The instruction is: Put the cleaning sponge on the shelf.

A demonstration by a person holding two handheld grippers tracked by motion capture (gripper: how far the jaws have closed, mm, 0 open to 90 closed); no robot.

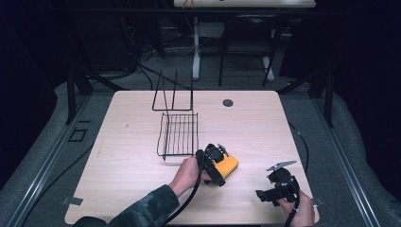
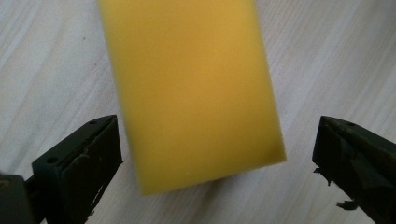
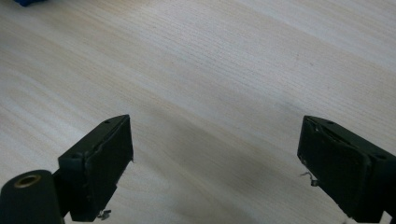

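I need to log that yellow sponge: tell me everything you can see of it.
The yellow sponge is a plain rectangular block, foam by its look, with a smooth face and sharp edges. It lies flat on the pale wooden table, just right of the wire rack. The left tongs straddle its near end, open, pads not touching.

The rectangular foam sponge (image 2: 191,88) was yellow-orange. The wooden table (image 1: 127,142) showed pale, fine streaked grain. The wire dish rack (image 1: 178,135) was black. Both grippers' jaws were black, and a far scrap looked blue, perhaps.
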